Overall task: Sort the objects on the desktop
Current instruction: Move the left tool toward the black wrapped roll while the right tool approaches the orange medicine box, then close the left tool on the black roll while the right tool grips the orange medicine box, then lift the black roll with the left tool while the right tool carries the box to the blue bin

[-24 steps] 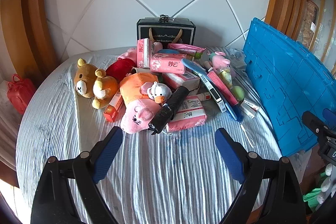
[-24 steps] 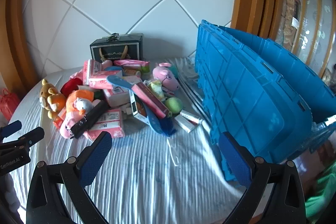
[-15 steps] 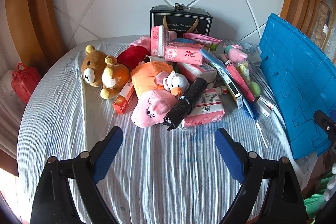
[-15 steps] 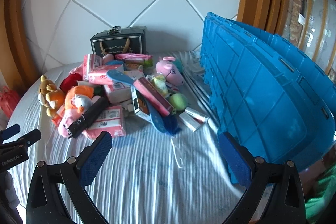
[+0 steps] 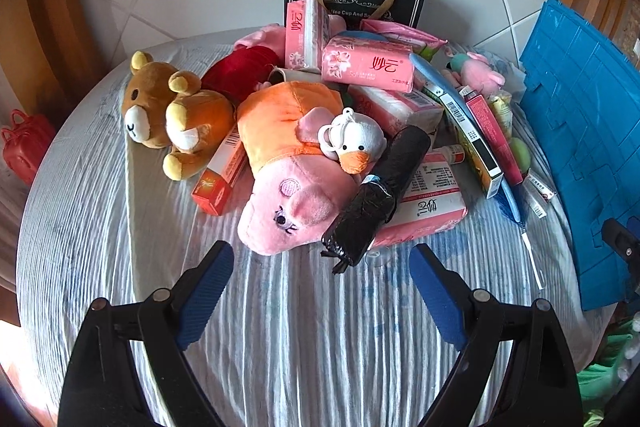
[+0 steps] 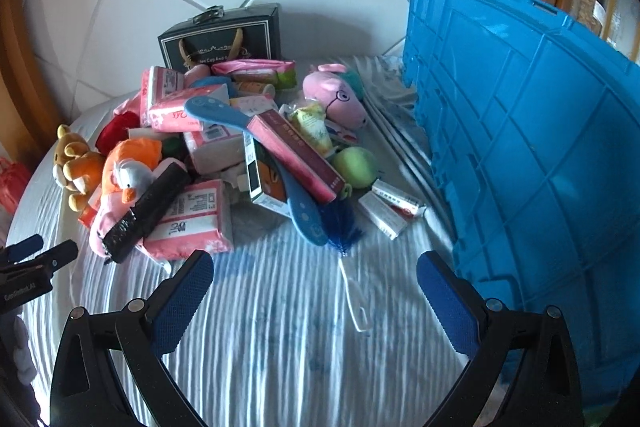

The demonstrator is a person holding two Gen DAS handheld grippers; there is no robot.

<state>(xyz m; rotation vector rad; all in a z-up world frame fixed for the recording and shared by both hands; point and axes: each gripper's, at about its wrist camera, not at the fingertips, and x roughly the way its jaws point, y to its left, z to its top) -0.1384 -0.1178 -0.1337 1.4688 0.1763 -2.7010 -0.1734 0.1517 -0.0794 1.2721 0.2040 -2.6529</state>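
Observation:
A pile of objects lies on the striped cloth of a round table [image 5: 304, 327]. In the left wrist view I see a pink pig plush [image 5: 288, 183] with an orange top, a white duck toy [image 5: 356, 143], a black roll [image 5: 376, 199], a brown bear [image 5: 172, 111], pink tissue packs [image 5: 368, 65] and a red box [image 5: 220, 179]. My left gripper [image 5: 320, 267] is open and empty just in front of the pig plush and the black roll. My right gripper [image 6: 314, 279] is open and empty in front of a blue brush [image 6: 296, 195] and a green ball [image 6: 354, 163].
A big blue crate [image 6: 540, 131] stands on its side at the right, close to my right gripper; it also shows in the left wrist view [image 5: 588, 131]. A black gift box [image 5: 354, 1] stands at the back by the wall. A red bag [image 5: 24, 145] sits beyond the table's left edge.
Both grippers have moved forward toward the pile, so the objects look larger and closer. Both have stayed open. Nothing on the table has moved.

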